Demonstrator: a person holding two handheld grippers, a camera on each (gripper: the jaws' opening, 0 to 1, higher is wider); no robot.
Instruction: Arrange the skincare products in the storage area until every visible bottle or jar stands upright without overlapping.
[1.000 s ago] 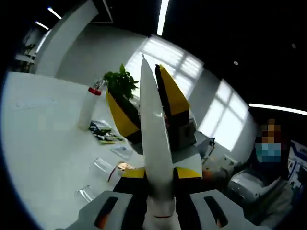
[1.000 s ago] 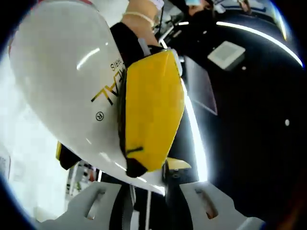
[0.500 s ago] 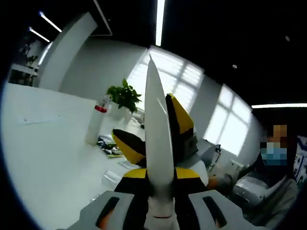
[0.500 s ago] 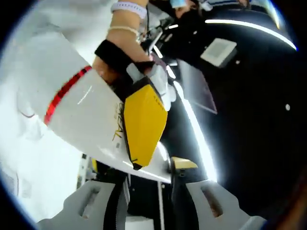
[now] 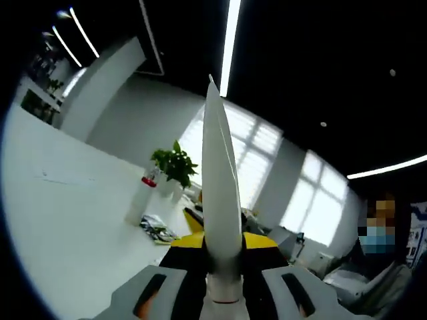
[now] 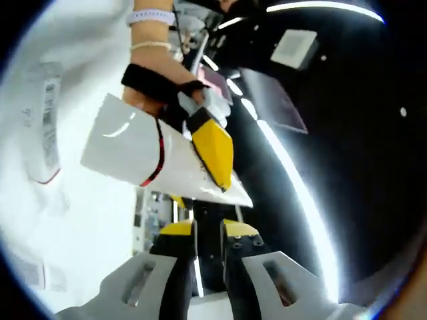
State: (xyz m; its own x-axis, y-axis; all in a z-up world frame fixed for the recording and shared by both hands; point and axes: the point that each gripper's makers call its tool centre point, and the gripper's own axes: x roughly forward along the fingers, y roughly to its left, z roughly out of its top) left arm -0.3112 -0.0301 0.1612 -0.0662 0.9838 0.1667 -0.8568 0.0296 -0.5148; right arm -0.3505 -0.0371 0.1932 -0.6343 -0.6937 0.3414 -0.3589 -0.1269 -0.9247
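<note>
My left gripper (image 5: 223, 243) is shut on a white tube (image 5: 220, 173), seen edge-on and running from between the yellow jaw tips up to a thin sealed end. In the right gripper view the same tube (image 6: 133, 150), white with a red band, is held clear of the table by the left gripper (image 6: 212, 152), with a hand in a black strap behind it. My right gripper (image 6: 208, 231) sits below the tube and apart from it. Its jaws are close together with nothing between them.
A white bottle with a red cap (image 5: 143, 201) stands upright on the white table (image 5: 60, 227), beside a green plant (image 5: 175, 164) and some flat packets (image 5: 156, 230). A person sits at the right. A flat white pack with a barcode (image 6: 41, 123) lies on the table.
The tube, held by the left gripper, has drawn away from the right gripper. The right jaws let it go and came together. In the left gripper view, the right gripper's yellow jaws have dropped out of sight.
</note>
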